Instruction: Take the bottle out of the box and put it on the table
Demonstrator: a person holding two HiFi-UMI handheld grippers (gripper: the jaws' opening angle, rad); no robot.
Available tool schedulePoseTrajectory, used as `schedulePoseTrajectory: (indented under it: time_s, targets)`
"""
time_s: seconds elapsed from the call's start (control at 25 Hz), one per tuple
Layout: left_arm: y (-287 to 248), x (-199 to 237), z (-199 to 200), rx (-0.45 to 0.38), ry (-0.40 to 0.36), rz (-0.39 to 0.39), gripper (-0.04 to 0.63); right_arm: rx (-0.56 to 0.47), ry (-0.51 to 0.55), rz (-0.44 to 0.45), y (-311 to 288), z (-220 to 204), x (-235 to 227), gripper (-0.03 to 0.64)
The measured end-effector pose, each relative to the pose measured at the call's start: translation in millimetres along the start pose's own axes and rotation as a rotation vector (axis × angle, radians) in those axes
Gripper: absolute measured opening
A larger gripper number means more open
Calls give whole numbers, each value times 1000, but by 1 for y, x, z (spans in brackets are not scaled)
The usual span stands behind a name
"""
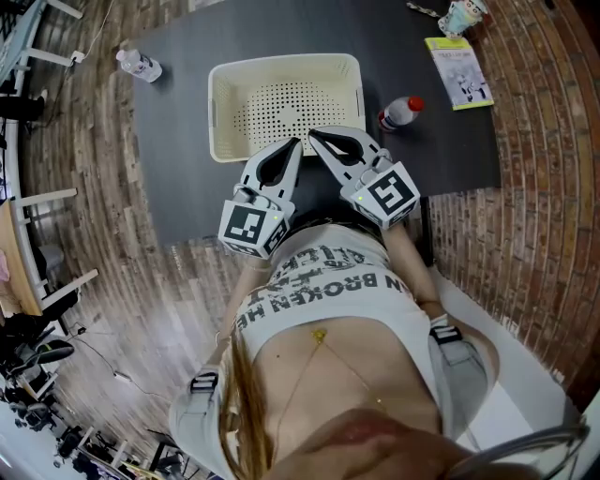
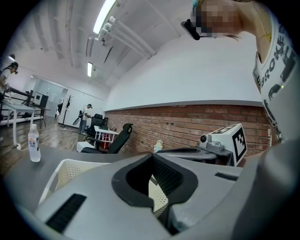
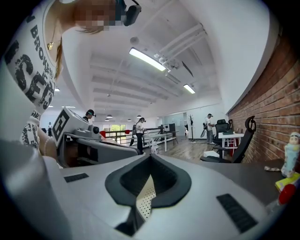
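Note:
A cream perforated box (image 1: 286, 105) stands on the dark table (image 1: 178, 159), and I see nothing inside it. A clear bottle with a red cap (image 1: 399, 112) lies on the table just right of the box; its cap (image 3: 283, 193) shows at the edge of the right gripper view. My left gripper (image 1: 296, 142) (image 2: 152, 157) and right gripper (image 1: 313, 136) (image 3: 150, 157) hover side by side over the box's near rim. Both are shut, tips together, with nothing between them.
A second clear bottle (image 1: 139, 66) (image 2: 33, 143) stands at the table's far left corner. A yellow-green booklet (image 1: 457, 71) and a small figurine (image 1: 464, 14) (image 3: 291, 152) lie at the far right. Brick flooring borders the table's right side; chairs and people are in the background.

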State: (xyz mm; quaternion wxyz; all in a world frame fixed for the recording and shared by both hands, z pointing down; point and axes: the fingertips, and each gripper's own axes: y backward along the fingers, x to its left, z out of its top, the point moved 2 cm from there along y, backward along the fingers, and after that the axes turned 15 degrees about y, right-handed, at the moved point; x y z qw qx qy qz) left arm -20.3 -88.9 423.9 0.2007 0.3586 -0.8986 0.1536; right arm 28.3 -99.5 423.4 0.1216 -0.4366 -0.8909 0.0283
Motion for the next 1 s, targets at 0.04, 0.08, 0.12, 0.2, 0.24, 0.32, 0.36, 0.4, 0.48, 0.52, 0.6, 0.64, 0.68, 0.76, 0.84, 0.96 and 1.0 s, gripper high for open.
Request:
schedulePoseTrajectory:
  time_s: [0.04, 0.08, 0.12, 0.2, 0.24, 0.32, 0.36, 0.4, 0.48, 0.52, 0.6, 0.64, 0.68, 0.76, 0.84, 0.96, 1.0]
  targets:
    - [0, 0, -1, 0, 2, -3, 5, 1, -1, -4, 0, 0, -1, 8]
    - [-1, -1, -1, 1, 4, -4, 5, 2, -2, -7, 1, -1, -1, 8]
    - [-1, -1, -2, 2, 5, -5, 5, 3, -2, -8, 1, -2, -1, 8]
    - [0, -1, -3, 5, 4, -5, 5, 2, 1, -7, 2, -3, -1, 8]
    - [-1, -1, -4, 7, 4, -5, 5, 1, 2, -5, 2, -3, -1, 8]
    - [-1, -1, -4, 11, 4, -6, 5, 2, -2, -1, 2, -3, -1, 8]
    - [-1, -1, -4, 13, 5, -6, 5, 4, -2, 1, 1, -3, 0, 8]
    - [-1, 0, -4, 14, 6, -6, 5, 8, -1, 4, 1, -4, 0, 8]
    - [-1, 0, -5, 16, 10, -5, 5, 13, 2, 6, 1, -6, 0, 8]
    - [-1, 0, -5, 17, 11, -5, 5, 14, 2, 5, 1, -6, 0, 8]
    - [-1, 0, -5, 18, 12, -3, 5, 16, -2, 5, 1, -5, 0, 8]
    - [-1, 0, -5, 19, 12, -3, 5, 19, -3, 6, 0, -5, 0, 8]
    - [-1, 1, -5, 20, 12, -2, 5, 20, -1, 7, 0, -5, 1, 8]
    - [-1, 1, -5, 22, 12, -1, 5, 17, 4, 8, -1, -5, 1, 8]
    - [-1, 3, -6, 22, 15, 1, 5, 20, 8, 7, -2, -6, 1, 8]
    - [0, 4, -8, 24, 16, 2, 5, 33, 16, 7, -2, -9, 1, 8]
    - [1, 4, -8, 25, 15, 2, 5, 36, 19, 8, -3, -10, 2, 8]
